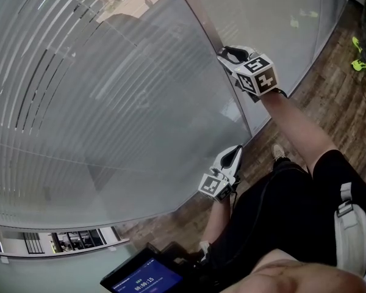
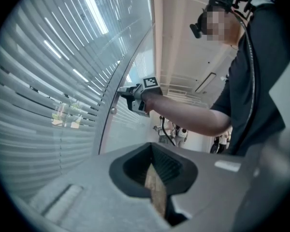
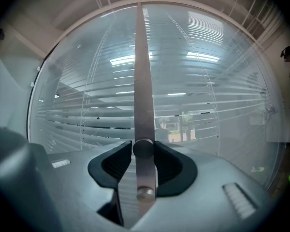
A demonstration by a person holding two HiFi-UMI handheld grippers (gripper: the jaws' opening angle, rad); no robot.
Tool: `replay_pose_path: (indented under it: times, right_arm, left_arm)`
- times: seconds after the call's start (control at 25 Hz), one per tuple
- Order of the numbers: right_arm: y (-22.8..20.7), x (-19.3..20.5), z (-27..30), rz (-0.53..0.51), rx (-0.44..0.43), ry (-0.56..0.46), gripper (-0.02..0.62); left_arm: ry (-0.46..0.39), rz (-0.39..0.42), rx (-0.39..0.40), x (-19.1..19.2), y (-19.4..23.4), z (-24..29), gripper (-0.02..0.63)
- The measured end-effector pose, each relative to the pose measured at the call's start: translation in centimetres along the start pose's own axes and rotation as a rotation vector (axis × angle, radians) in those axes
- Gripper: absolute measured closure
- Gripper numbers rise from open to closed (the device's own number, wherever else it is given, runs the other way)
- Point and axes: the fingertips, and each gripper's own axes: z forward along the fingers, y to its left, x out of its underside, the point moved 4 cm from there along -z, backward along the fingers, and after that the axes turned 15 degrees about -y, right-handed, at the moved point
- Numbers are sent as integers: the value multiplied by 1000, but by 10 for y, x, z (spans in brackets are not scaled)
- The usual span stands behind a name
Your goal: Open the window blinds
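Setting: curved glass wall (image 1: 274,17) meeting a wood-plank floor (image 1: 329,108). The window blinds (image 1: 79,133) hang behind the glass and fill the pane left of the post from its top edge to its bottom edge. Slats lie mostly flat and closed; a few dark gaps show near the pane's left edge.

Person in dark clothing (image 1: 280,224) stands on the floor close to the wall's lower edge, both arms out toward the glass.

Metal post (image 1: 210,29) runs up the glass, dividing the slatted pane from the next one.

Handheld screen (image 1: 147,278) sits at the bottom of the head view, lit blue.

Right gripper (image 1: 227,55): raised, at the post, well above the left one. Its own view shows the pads lying against the two sides of the upper knob (image 3: 143,149) on the post, so it is gripping that knob. A second, lower knob (image 3: 145,193) sits on the same post just below, clear of the pads.

Left gripper (image 1: 235,154): low, near the bottom edge of the glass, just beside the post. Jaws stand narrowly apart; only floor shows through the slit, nothing between them
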Motion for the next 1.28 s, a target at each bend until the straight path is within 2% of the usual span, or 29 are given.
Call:
replay_pose_path:
  times: [0.16, 0.32, 0.44, 0.6, 0.88, 1.04, 1.28]
  right_arm:
    - [-1, -2, -2, -66, -37, 4, 391]
    - [6, -8, -6, -228, -93, 27, 352]
    - [12, -10, -9, -425, -145, 52, 342]
    - [22, -17, -13, -777, -204, 96, 348]
    - [28, -2, -12, -1183, -303, 136, 350]
    - [29, -1, -12, -1302, -327, 139, 356]
    - [25, 1, -9, -1372, -332, 145, 359]
  left_arm:
    - [19, -17, 1, -3, -2, 6, 604]
    - [20, -18, 17, 0, 0, 13, 604]
    - [24, -24, 27, 2, 3, 17, 604]
    - [27, -37, 37, 5, 3, 23, 604]
    - [25, -44, 41, 7, 6, 23, 604]
    - [30, -47, 33, 6, 7, 23, 604]
    - [32, -45, 29, 4, 11, 20, 604]
